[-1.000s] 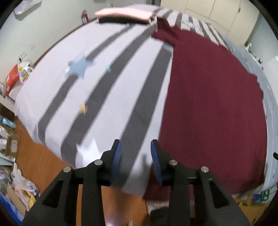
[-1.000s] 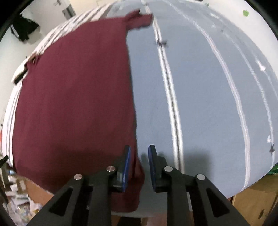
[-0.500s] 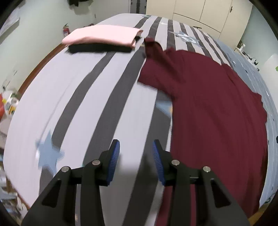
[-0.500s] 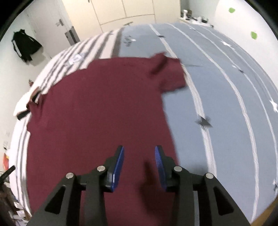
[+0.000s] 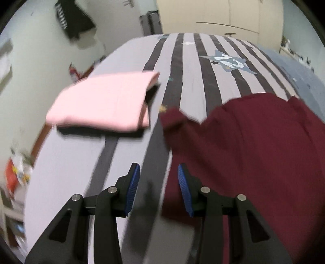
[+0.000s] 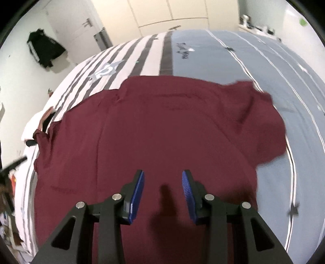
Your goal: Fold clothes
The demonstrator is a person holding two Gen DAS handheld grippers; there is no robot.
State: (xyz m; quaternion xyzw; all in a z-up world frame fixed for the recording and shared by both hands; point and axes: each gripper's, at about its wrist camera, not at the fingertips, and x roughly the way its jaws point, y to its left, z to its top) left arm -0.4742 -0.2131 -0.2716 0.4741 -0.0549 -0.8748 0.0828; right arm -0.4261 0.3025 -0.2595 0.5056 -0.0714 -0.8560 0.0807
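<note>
A maroon shirt (image 6: 162, 130) lies spread flat on a bed (image 5: 195, 67) whose cover is grey-striped on one half and blue on the other. Both the left hand-held gripper (image 5: 158, 188) and right hand-held gripper (image 6: 163, 195) hover released, empty. Cream wardrobes (image 6: 172, 12) stand behind.

A grey star patch (image 5: 228, 62) on the striped bedspread (image 5: 193, 67) carries pale characters that look like the number 12, though blur makes this uncertain. The same star patch appears in the right wrist view. On the blue half of the bedspread, dark handwritten-style lettering (image 6: 182, 53) is too smeared to read.
</note>
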